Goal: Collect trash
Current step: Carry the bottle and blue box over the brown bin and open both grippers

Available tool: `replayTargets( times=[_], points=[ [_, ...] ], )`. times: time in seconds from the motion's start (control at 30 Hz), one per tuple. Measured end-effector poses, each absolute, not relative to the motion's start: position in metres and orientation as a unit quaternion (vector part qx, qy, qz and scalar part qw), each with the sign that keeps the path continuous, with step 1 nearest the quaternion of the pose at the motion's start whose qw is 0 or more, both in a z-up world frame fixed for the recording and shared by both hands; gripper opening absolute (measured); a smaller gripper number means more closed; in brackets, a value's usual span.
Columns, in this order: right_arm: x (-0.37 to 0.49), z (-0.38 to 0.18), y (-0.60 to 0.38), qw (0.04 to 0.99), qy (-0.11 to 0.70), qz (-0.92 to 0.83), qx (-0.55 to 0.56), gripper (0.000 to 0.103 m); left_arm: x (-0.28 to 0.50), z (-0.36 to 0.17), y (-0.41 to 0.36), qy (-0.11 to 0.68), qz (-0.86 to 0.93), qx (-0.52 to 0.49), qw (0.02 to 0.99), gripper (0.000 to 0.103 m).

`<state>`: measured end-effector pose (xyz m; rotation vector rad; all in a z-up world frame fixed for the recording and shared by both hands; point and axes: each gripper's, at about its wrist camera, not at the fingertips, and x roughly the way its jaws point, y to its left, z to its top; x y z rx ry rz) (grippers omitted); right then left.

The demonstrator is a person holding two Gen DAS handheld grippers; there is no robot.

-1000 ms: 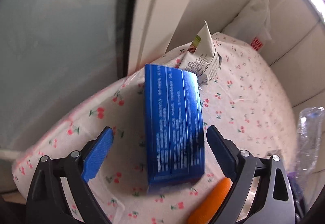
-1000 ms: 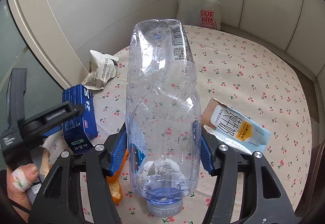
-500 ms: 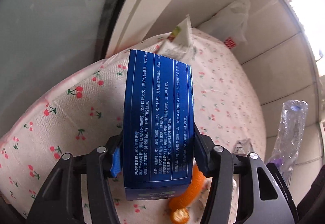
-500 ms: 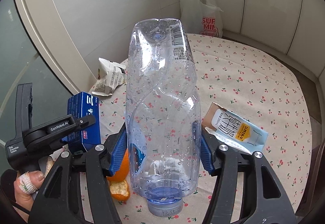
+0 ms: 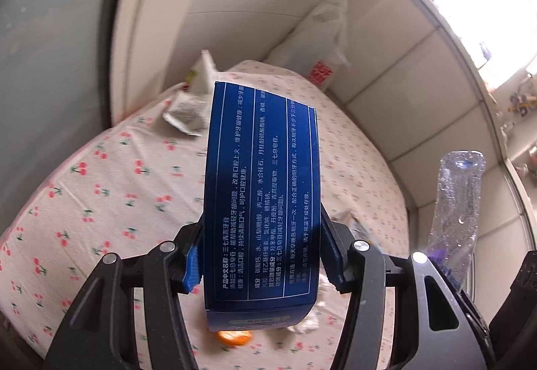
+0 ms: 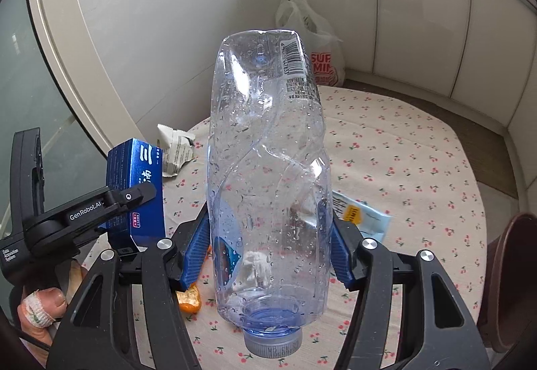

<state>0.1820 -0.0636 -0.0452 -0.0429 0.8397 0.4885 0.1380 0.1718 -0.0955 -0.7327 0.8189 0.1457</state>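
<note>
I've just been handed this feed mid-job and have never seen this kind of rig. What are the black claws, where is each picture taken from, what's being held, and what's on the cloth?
There is no robot. A person carries two hand-held grippers, each with a fisheye camera looking out along its two blue-padded fingers.

In the left wrist view, the left gripper is shut on a blue carton with Chinese print, lifted off the table. In the right wrist view, the right gripper is shut on a crushed clear plastic bottle, cap toward the camera. That view also shows the left gripper from the side.

On the cherry-print tablecloth lie a crumpled paper wrapper, orange peel and a flattened drink carton. A white plastic bag sits at the far edge.
</note>
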Motion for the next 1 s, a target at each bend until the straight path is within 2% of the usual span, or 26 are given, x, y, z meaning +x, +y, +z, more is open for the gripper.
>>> replayTargets(
  times=[0.3, 1.0],
  points=[
    [0.175, -0.031, -0.105, 0.901, 0.386, 0.199, -0.005, 0.058, 0.154, -0.067, 0.113, 0.386, 0.013, -0.322, 0.864, 0.056],
    [0.167, -0.015, -0.242, 0.924, 0.37, 0.076, 0.065, 0.058, 0.182, -0.057, -0.012, 0.416, -0.09, -0.264, 0.866, 0.056]
  ],
)
